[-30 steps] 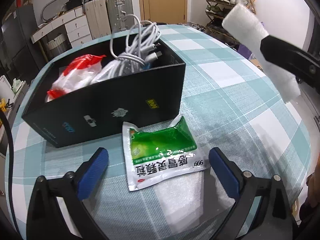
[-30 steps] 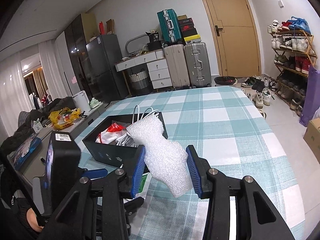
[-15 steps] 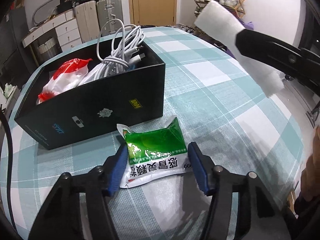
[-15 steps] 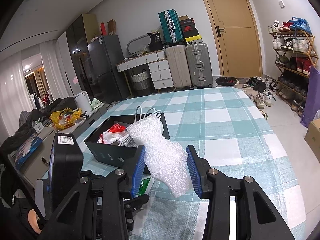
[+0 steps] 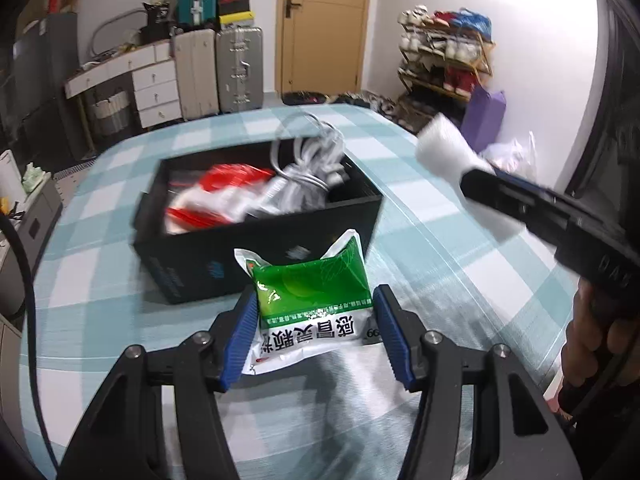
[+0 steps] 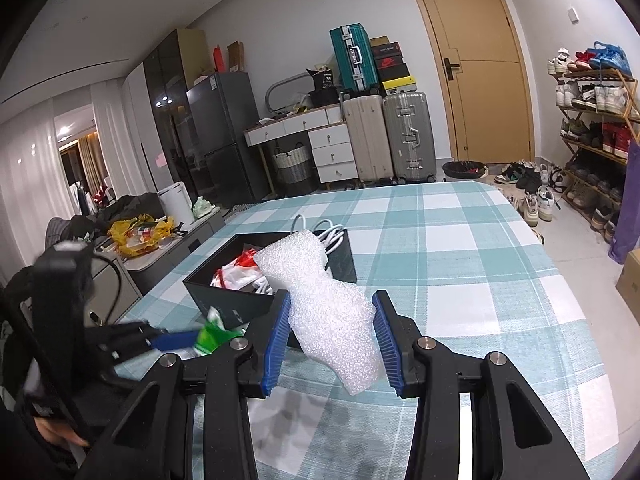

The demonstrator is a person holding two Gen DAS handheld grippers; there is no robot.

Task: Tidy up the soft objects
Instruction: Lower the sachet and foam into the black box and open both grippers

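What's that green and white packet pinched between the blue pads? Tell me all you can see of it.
The green and white plastic sachet is a flat, glossy, sealed pouch: green upper half with a leaf pattern, white lower band with dark printed characters, crinkled white corners at the top. The left gripper, whose jaws have just been closing, clamps it by both side edges, and it looks lifted off the teal checked tablecloth. It sits upright, tilted slightly, just in front of the black open box.
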